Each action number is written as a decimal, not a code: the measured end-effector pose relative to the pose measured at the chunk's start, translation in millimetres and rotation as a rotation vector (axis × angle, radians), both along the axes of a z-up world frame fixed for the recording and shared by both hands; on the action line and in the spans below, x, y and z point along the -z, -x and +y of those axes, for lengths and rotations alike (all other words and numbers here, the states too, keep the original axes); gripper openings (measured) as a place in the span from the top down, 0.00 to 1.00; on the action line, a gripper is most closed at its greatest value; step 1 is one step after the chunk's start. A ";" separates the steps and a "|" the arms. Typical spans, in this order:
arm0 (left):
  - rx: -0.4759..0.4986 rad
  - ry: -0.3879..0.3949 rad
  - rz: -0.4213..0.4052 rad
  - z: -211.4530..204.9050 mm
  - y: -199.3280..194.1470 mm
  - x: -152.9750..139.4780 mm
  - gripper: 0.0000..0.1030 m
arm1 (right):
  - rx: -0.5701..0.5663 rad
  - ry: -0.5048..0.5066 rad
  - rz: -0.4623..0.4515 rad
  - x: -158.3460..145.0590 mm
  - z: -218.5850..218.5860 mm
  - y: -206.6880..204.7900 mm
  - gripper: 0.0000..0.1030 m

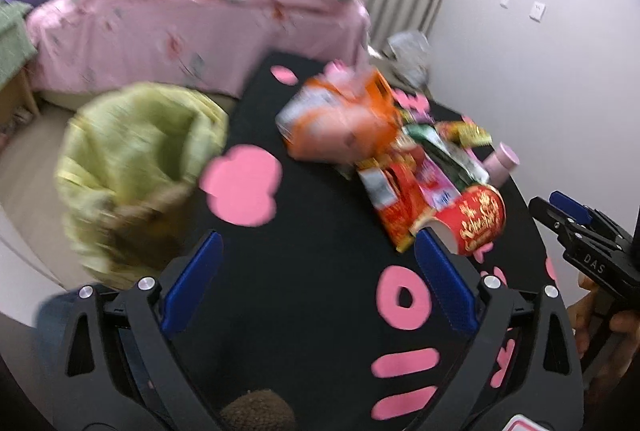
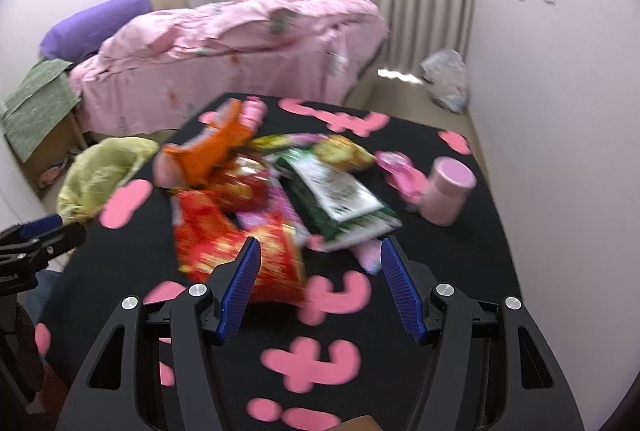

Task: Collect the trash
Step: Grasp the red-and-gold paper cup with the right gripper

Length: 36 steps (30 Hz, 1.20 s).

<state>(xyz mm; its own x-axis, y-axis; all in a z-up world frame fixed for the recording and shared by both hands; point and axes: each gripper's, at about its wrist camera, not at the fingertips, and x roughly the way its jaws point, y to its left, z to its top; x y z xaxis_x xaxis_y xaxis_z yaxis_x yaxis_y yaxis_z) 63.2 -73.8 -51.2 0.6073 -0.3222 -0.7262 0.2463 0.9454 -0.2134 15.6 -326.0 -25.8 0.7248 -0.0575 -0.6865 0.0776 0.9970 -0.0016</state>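
Note:
A pile of snack wrappers lies on a black table with pink shapes [image 1: 304, 231] [image 2: 460, 271]: an orange bag [image 1: 340, 119] [image 2: 208, 151], a red paper cup [image 1: 476, 219] [image 2: 256, 263] on its side, a green and white packet [image 2: 340, 199] [image 1: 452, 155], and a pink bottle [image 2: 446, 191] [image 1: 502, 163]. My left gripper [image 1: 316, 243] is open and empty over the table, left of the red cup. My right gripper [image 2: 318, 249] is open and empty just in front of the cup. A yellow-green trash bag [image 1: 132, 159] [image 2: 100, 175] hangs open at the table's left edge.
A bed with a pink cover [image 1: 192, 15] [image 2: 240, 43] stands behind the table. A crumpled clear bag [image 2: 448, 79] lies on the floor by the curtain. The white wall [image 2: 560, 111] is close on the right.

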 end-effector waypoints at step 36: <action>-0.027 0.038 0.148 1.6 -61.5 27.2 0.12 | -0.294 -0.095 0.034 39.0 25.7 -25.8 0.42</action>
